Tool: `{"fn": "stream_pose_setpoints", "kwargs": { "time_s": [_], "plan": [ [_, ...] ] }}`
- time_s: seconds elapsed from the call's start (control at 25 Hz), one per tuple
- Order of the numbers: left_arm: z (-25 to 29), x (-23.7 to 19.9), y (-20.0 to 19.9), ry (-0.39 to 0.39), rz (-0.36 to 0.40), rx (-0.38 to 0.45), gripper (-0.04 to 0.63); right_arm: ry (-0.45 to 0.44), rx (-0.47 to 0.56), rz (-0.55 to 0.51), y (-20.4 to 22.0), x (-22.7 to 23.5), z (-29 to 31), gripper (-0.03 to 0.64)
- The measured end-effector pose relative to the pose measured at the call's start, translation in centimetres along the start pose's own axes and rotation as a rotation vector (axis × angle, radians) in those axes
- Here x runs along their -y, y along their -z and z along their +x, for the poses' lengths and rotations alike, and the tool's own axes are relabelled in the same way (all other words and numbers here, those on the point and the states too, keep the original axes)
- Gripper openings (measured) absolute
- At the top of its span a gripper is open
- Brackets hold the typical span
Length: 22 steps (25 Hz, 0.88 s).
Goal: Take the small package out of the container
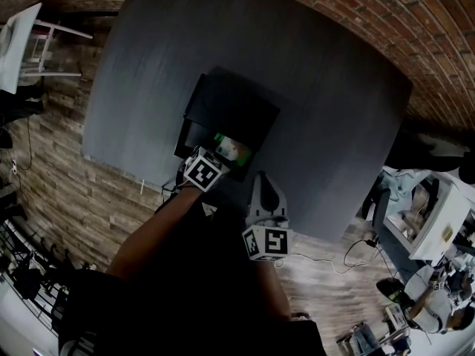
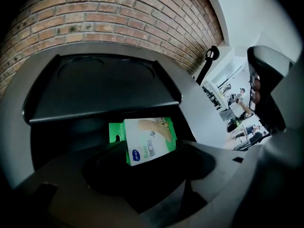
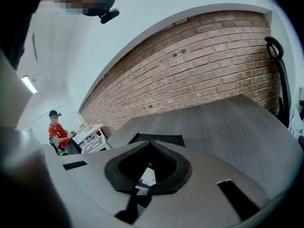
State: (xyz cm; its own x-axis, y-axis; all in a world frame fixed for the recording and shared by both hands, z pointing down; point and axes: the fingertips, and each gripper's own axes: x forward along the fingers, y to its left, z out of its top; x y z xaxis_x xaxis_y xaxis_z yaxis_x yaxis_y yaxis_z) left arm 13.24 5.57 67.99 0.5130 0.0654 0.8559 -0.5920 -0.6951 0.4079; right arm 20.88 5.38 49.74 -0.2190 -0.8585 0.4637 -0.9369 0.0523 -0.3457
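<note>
Green-and-white package (image 2: pixel 149 141), black container (image 2: pixel 95 89)

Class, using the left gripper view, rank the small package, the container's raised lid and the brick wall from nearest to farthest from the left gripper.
1. small package, between the jaws.
2. container lid, just behind it, centre.
3. brick wall, far back, top.

Far and right side: the dark surface (image 1: pixel 334 110) lies bare past the container (image 1: pixel 194 99), with wide passing room.
Back of the opening: the raised lid (image 2: pixel 104 87) walls off the far side.
Container mouth: the tilted small package (image 2: pixel 149 144) and the left hand-held gripper (image 2: pixel 147 158), clamped on it, fill the near edge.
Near right: the right hand-held gripper (image 1: pixel 261 182), jaws together, sits close beside, leaving a narrow gap.
Beyond the surface: brick wall (image 2: pixel 109 18).
</note>
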Motion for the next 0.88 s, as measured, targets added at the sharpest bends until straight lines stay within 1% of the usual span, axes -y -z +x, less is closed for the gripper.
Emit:
{"fn": "stream_pose_setpoints", "kwargs": {
  "time_s": [0.12, 0.36, 0.6, 0.88],
  "plan": [
    [-0.2, 0.2, -0.2, 0.006, 0.004, 0.017, 0.316, 0.0, 0.007, -0.001, -0.1, 0.0, -0.1, 0.025],
    [-0.9, 0.7, 0.3, 0.022, 0.001, 0.01, 0.316, 0.006, 0.012, -0.005, -0.1, -0.2, -0.5, 0.025],
    [-1.7, 1.3, 0.5, 0.041, 0.009, 0.021, 0.314, -0.001, 0.023, -0.016, -0.2, -0.5, -0.8, 0.023],
    [-2.9, 2.2, 0.2, 0.052, 0.023, 0.05, 0.314, -0.009, 0.026, -0.029, -0.2, -1.2, -1.1, 0.025]
  ]
}}
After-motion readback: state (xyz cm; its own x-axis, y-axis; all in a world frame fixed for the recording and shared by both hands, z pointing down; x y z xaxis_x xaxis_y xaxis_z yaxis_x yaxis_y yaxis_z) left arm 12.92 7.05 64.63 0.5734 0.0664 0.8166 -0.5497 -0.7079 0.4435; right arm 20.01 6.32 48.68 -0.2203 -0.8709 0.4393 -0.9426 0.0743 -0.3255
